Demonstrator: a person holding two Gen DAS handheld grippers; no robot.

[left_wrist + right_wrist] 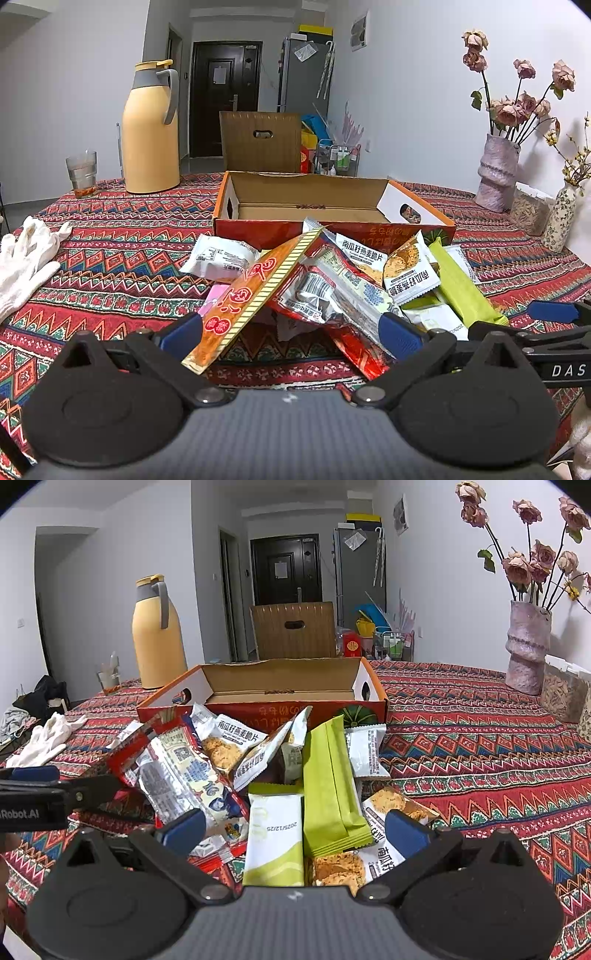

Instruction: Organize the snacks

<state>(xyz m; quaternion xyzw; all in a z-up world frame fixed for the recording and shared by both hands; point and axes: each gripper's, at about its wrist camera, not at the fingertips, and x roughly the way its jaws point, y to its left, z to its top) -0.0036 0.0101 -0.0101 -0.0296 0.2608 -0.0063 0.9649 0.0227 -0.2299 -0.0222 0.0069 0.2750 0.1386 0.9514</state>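
The snack pile [280, 775] lies on the desk [480, 738], just in front of the empty box [280, 681]. Both grippers — left gripper [291, 332] and right gripper [295, 827] — hover at the pile, jaws apart, holding nothing. This looks like the start: next, close on one packet and lift it into the box.

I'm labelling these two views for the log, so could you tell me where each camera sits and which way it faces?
Left wrist: rides the left gripper, low over the tablecloth, facing the snack pile and open box; own open fingers show, with the right gripper's tip at the right edge.
Right wrist: rides the right gripper, further right, facing the same pile; own open fingers show, with the left gripper's tip at the left edge.
Shared: pile, box, yellow thermos, white gloves, pink vase.
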